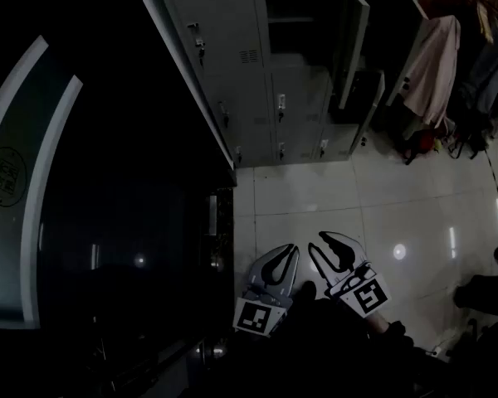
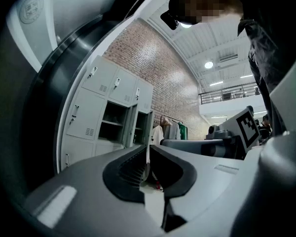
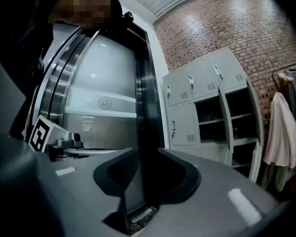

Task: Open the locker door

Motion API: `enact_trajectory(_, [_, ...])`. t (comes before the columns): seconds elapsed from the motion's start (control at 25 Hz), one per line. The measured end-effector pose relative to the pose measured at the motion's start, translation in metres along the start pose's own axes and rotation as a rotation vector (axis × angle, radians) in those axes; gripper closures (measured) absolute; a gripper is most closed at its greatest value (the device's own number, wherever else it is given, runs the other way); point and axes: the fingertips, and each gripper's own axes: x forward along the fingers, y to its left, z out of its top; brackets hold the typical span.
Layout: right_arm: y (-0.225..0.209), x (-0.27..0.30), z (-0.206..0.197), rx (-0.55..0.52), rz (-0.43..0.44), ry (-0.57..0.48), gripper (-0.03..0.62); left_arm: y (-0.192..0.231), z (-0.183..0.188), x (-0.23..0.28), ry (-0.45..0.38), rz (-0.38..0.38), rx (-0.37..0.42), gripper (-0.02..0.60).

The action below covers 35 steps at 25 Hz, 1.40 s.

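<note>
The grey locker bank [image 1: 257, 98] stands far ahead at the top of the head view. Its left-column doors [image 1: 220, 40] are closed, and two upper compartments [image 1: 303, 23] stand with doors swung open. Both grippers hang low over the white tiled floor [image 1: 357, 197], well short of the lockers. My left gripper [image 1: 295, 248] has its tips nearly together, with nothing between them. My right gripper [image 1: 314, 240] is open and empty. The lockers [image 2: 108, 107] show beyond the left gripper [image 2: 148, 146], and the lockers [image 3: 207, 107] lie right of the right gripper [image 3: 148, 151].
A large dark curved structure with a steel frame [image 1: 108, 222] fills the left side, right beside the grippers. A pale coat [image 1: 432, 73] and other clothes hang right of the lockers. The coat [image 3: 281, 137] also shows in the right gripper view. A brick wall [image 3: 246, 28] rises behind.
</note>
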Motion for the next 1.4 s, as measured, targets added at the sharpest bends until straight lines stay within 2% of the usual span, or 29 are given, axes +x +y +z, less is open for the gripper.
enact_trajectory(0.24, [0.006,0.105,0.001,-0.032,-0.018,0.03,0.477,0.095,0.025,-0.021,0.008,0.04,0.001,0.541])
enact_trajectory(0.48, [-0.011,0.225,0.011,-0.088,-0.015,0.039,0.477,0.186,0.04,-0.045,0.03,0.118,0.002,0.54])
enact_trajectory(0.64, [-0.052,0.312,0.005,-0.085,-0.006,0.057,0.488,0.227,0.043,-0.057,0.021,0.192,-0.015,0.54])
enact_trajectory(0.84, [-0.112,0.426,0.012,-0.07,-0.028,0.077,0.49,0.267,0.036,-0.054,0.021,0.247,-0.045,0.54])
enact_trajectory(0.96, [-0.151,0.498,0.018,-0.102,-0.043,0.077,0.491,0.297,0.033,-0.038,0.026,0.284,-0.069,0.54])
enact_trajectory(1.2, [-0.222,0.625,0.035,-0.147,-0.057,0.061,0.491,0.37,0.044,0.014,0.053,0.359,-0.053,0.54])
enact_trajectory(1.4, [-0.249,0.685,0.045,-0.131,-0.068,0.032,0.491,0.419,0.058,0.045,0.052,0.425,-0.036,0.54])
